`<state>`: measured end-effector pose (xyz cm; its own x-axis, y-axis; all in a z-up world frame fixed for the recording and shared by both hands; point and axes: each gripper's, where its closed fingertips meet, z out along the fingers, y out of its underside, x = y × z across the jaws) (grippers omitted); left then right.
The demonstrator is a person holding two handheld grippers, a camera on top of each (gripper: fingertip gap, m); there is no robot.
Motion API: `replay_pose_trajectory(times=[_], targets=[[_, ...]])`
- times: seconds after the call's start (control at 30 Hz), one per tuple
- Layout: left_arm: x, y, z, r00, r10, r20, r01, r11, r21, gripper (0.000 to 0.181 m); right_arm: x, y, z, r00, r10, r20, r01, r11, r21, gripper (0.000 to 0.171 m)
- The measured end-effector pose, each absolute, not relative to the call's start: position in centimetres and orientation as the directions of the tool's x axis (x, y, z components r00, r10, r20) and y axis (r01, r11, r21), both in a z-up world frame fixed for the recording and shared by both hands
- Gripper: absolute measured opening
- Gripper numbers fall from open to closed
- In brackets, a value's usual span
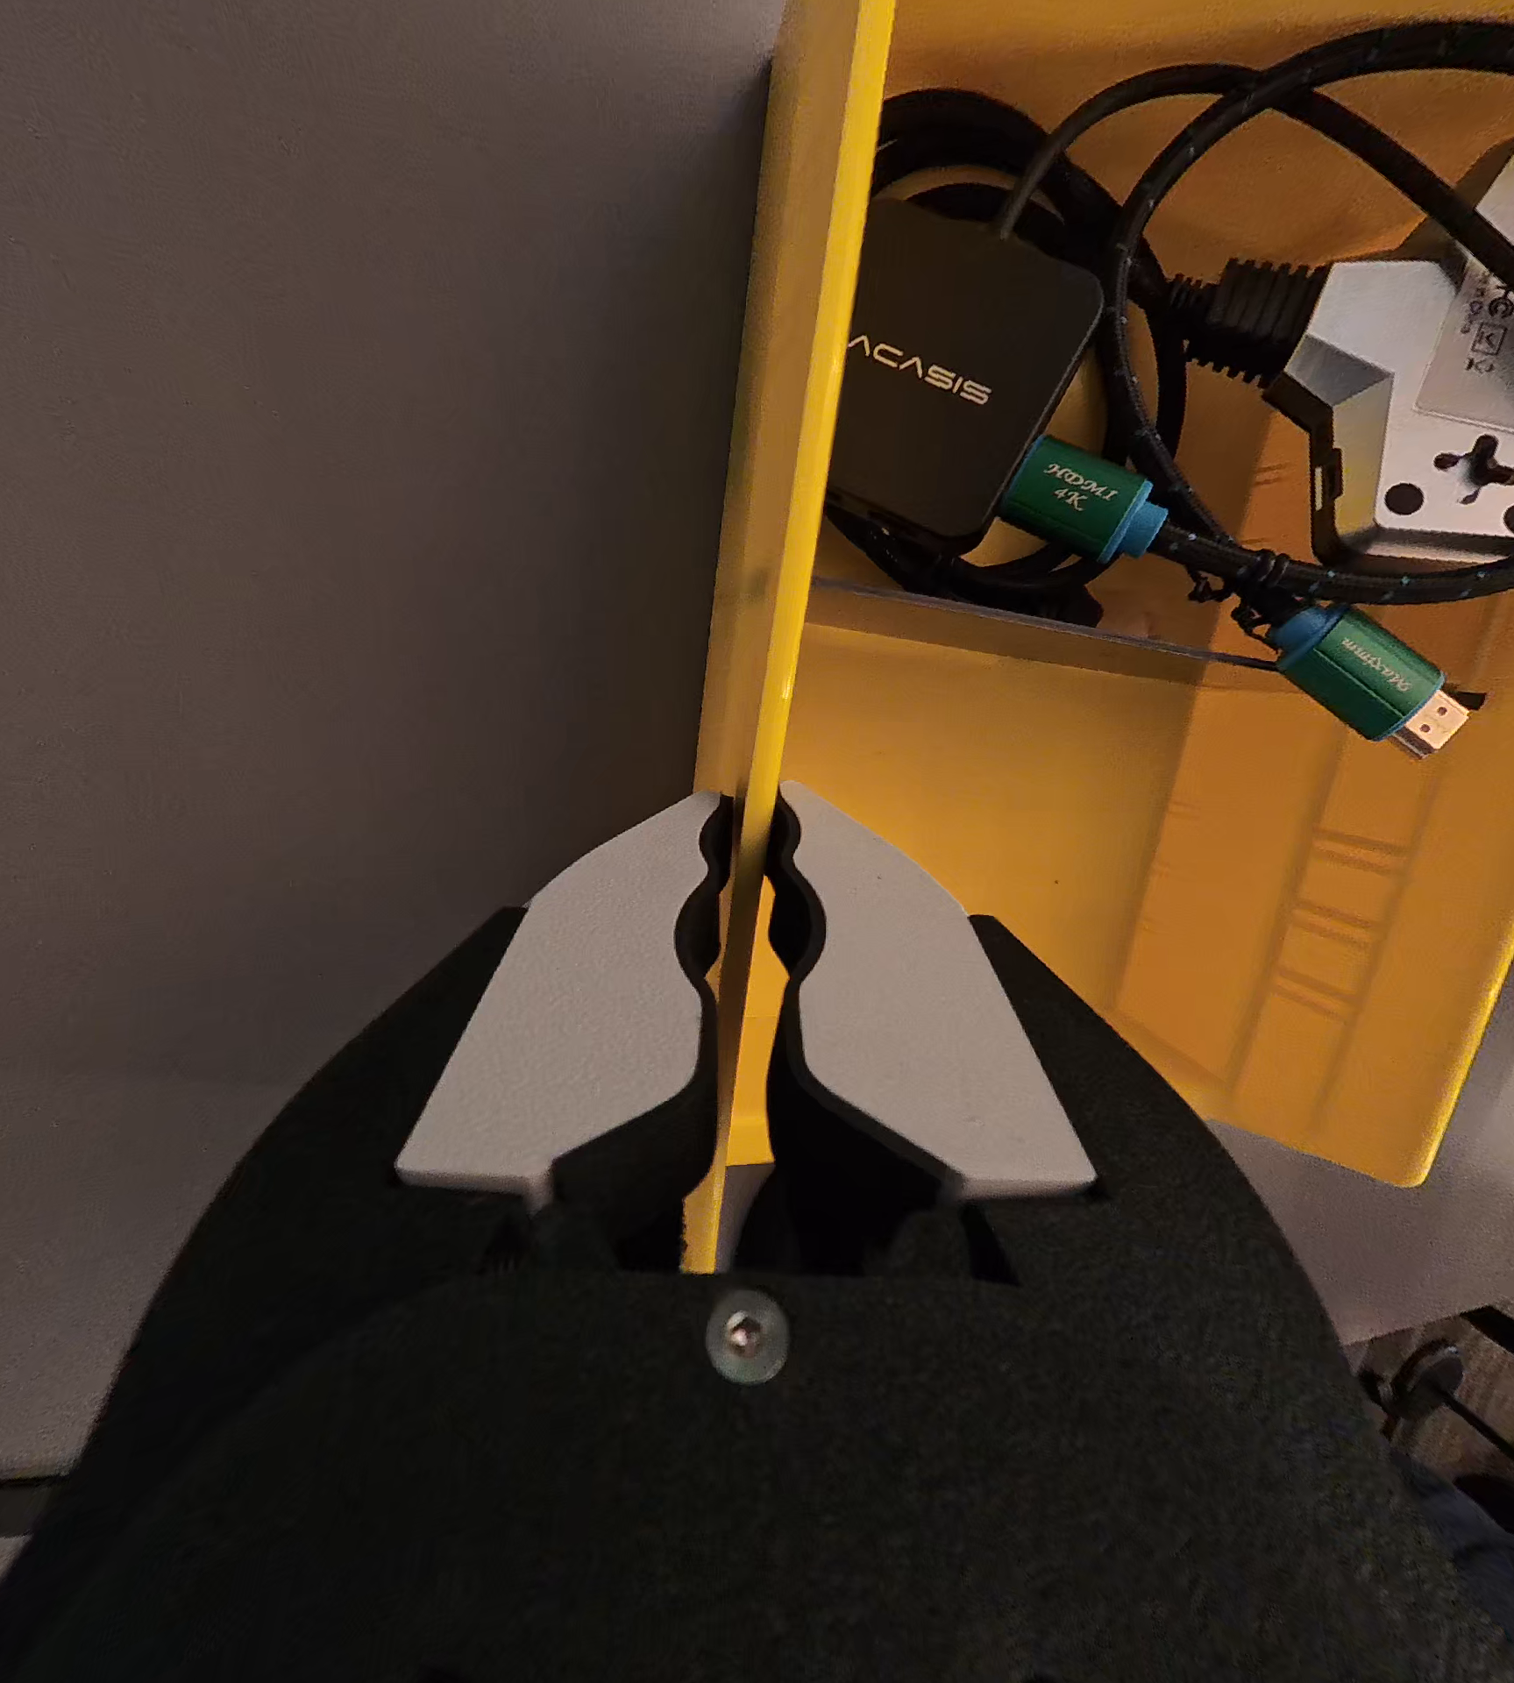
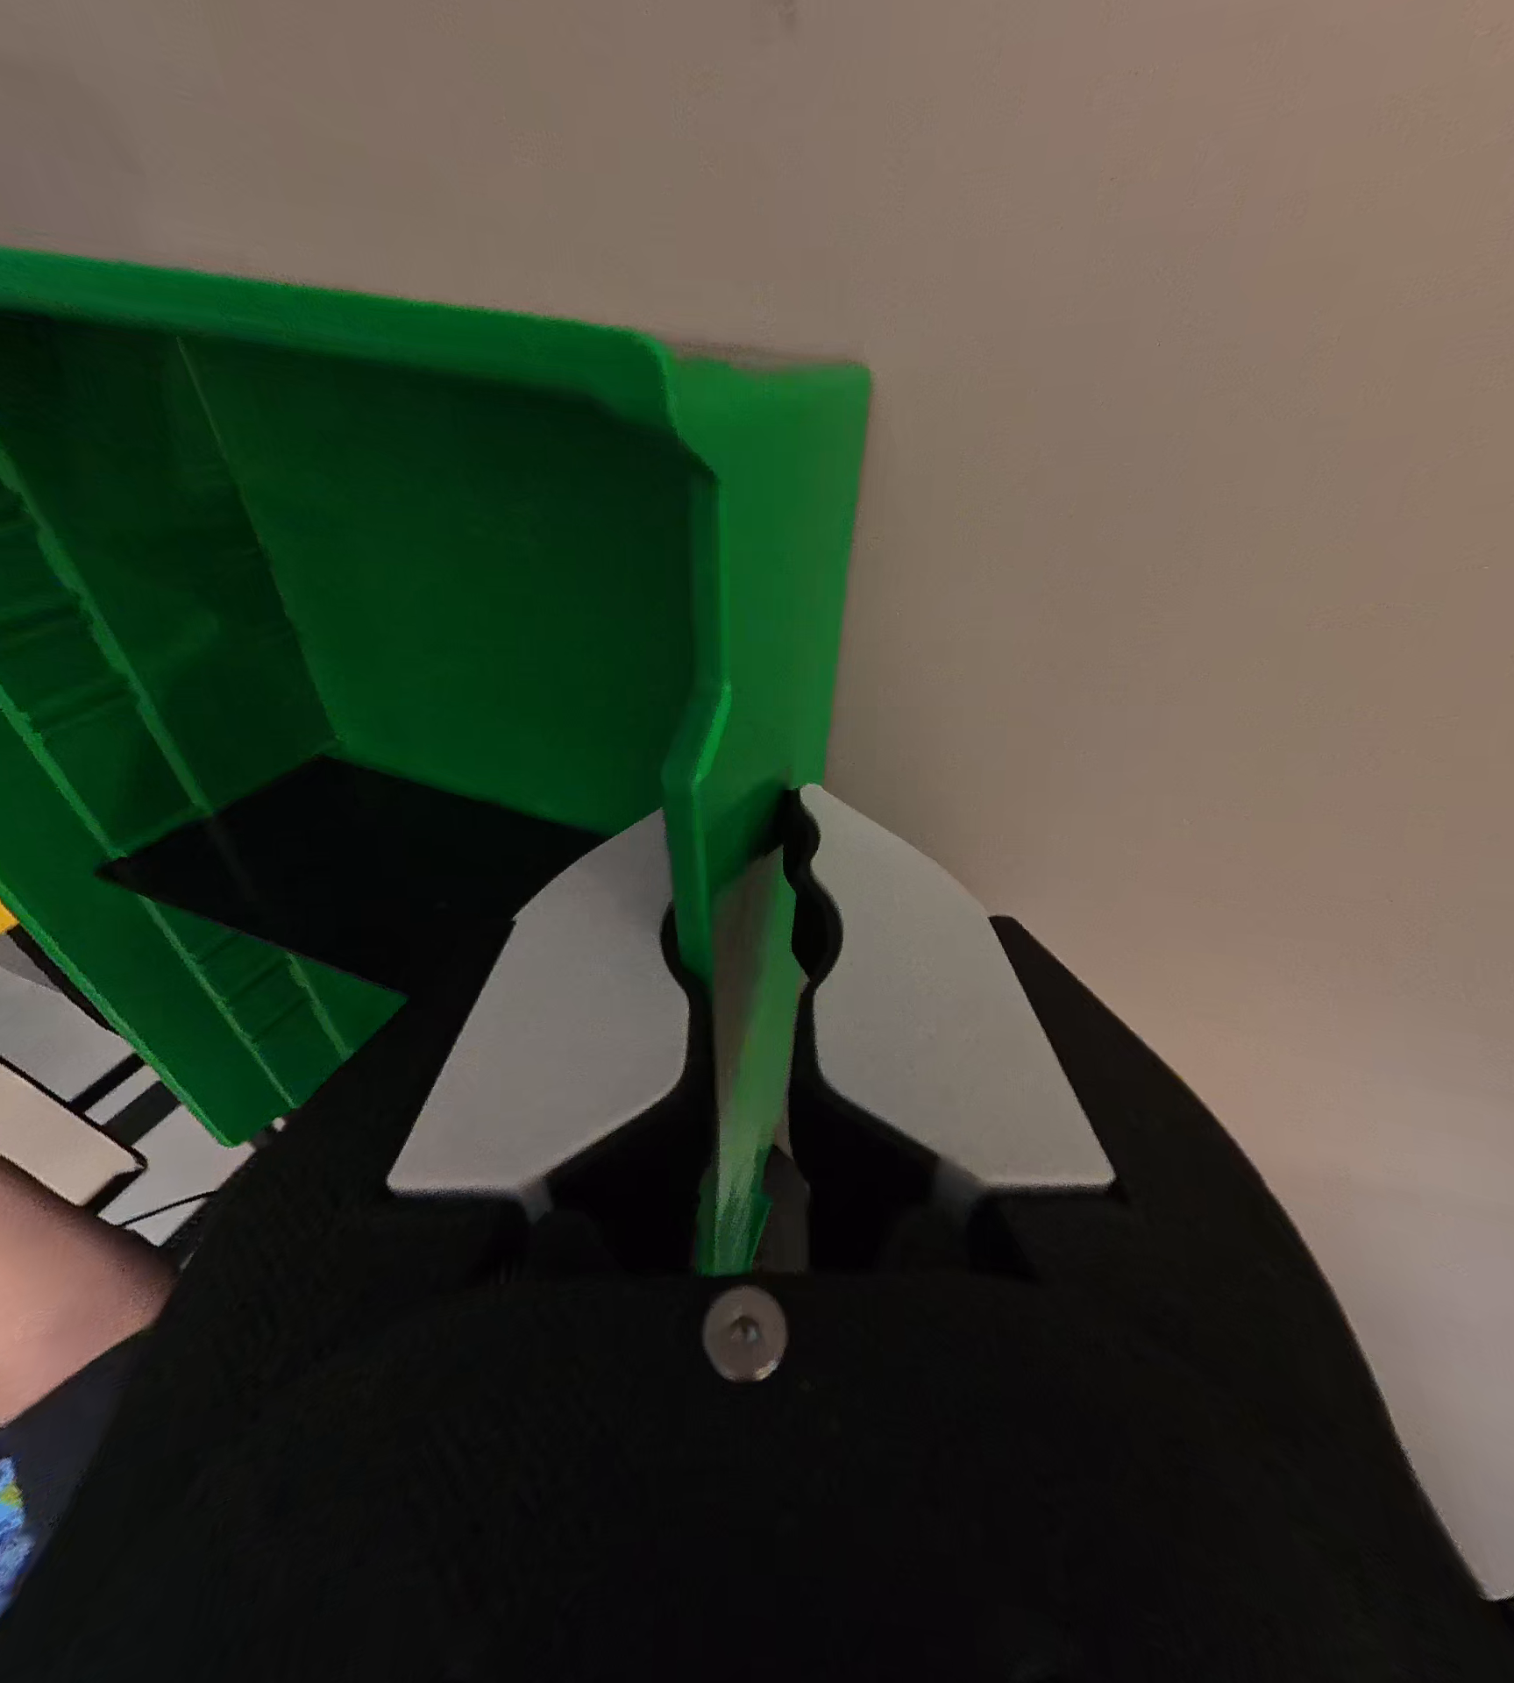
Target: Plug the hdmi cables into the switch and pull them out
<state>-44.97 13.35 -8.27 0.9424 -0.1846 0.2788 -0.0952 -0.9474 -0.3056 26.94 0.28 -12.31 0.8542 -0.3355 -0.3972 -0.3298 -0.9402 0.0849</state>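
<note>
Upper right of left wrist view: silver metal switch [image 1: 1454, 401], green-shelled HDMI cable plug [image 1: 1363, 678] unplugged in yellow plastic bin [image 1: 1053, 865] | left gripper [image 1: 748, 820] clamps bin wall | right gripper [image 2: 730, 820] clamps green plastic bin [image 2: 461, 546] | plugging not begun.

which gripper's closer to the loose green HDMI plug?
Left. The left gripper is clamped on the yellow bin wall, with the plug inside that bin. The right gripper grips the green bin; no plug visible there.
</note>
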Motion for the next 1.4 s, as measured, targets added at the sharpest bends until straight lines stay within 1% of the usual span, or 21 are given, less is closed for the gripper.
replay_pose_trajectory(times=[0.07, 0.27, 0.4, 0.5, 0.7, 0.8, 0.83, 0.93, 1.0, 1.13, 1.27, 1.33, 1.4], targets=[[-45.0, 13.4, -8.3, 0.941, -0.190, 0.281, -0.098, -0.945, -0.311, 0.005, 26.8, 0.3, -12.3, 0.873, -0.294, -0.389, -0.290, -0.954, 0.069, 0.014], [-45.6, 14.0, -8.3, 0.943, -0.165, 0.289, -0.061, -0.939, -0.337, 0.006, 27.3, 0.3, -12.4, 0.872, -0.287, -0.395, -0.282, -0.957, 0.073, 0.013], [-45.7, 14.2, -8.3, 0.939, -0.165, 0.301, -0.053, -0.936, -0.348, 0.006, 29.1, 0.1, -12.5, 0.913, -0.249, -0.323, -0.238, -0.969, 0.074, 0.011], [-45.9, 14.4, -8.3, 0.940, -0.159, 0.301, -0.041, -0.931, -0.362, 0.006, 29.8, -0.3, -12.6, 0.919, -0.248, -0.306, -0.231, -0.969, 0.091, 0.010], [-46.2, 14.9, -8.3, 0.935, -0.142, 0.326, -0.011, -0.927, -0.374, 0.007, 30.7, -1.1, -12.6, 0.955, -0.168, -0.245, -0.145, -0.983, 0.109, 0.009], [-46.2, 14.9, -8.3, 0.935, -0.150, 0.321, -0.018, -0.924, -0.382, 0.008, 30.6, -1.1, -12.6, 0.919, -0.252, -0.302, -0.230, -0.967, 0.107, 0.009], [-46.3, 14.9, -8.3, 0.937, -0.161, 0.311, -0.031, -0.923, -0.384, 0.007, 30.6, -1.0, -12.6, 0.908, -0.270, -0.321, -0.251, -0.963, 0.100, 0.009], [-46.3, 14.9, -8.3, 0.942, -0.171, 0.288, -0.047, -0.918, -0.393, 0.006, 30.6, -1.0, -12.6, 0.920, -0.214, -0.329, -0.206, -0.977, 0.057, 0.012], [-46.4, 14.8, -8.3, 0.946, -0.176, 0.272, -0.054, -0.913, -0.403, 0.006, 30.5, -1.0, -12.6, 0.915, -0.207, -0.347, -0.208, -0.978, 0.036, 0.014], [-46.6, 14.2, -8.4, 0.947, -0.170, 0.274, -0.048, -0.915, -0.401, 0.005, 30.0, -0.9, -12.2, 0.851, -0.249, -0.462, -0.277, -0.961, 0.008, 0.023], [-46.9, 13.6, -8.4, 0.948, -0.159, 0.274, -0.028, -0.904, -0.427, 0.005, 30.0, -0.8, -11.2, 0.790, -0.238, -0.565, -0.331, -0.942, -0.065, 0.030], [-47.0, 13.0, -8.4, 0.952, -0.171, 0.254, -0.044, -0.898, -0.438, 0.005, 30.5, -0.9, -10.8, 0.797, -0.228, -0.559, -0.345, -0.932, -0.112, 0.030], [-46.9, 12.6, -8.4, 0.949, -0.174, 0.261, -0.041, -0.893, -0.449, 0.005, 31.2, -0.6, -9.7, 0.810, -0.208, -0.549, -0.368, -0.908, -0.199, 0.028]])
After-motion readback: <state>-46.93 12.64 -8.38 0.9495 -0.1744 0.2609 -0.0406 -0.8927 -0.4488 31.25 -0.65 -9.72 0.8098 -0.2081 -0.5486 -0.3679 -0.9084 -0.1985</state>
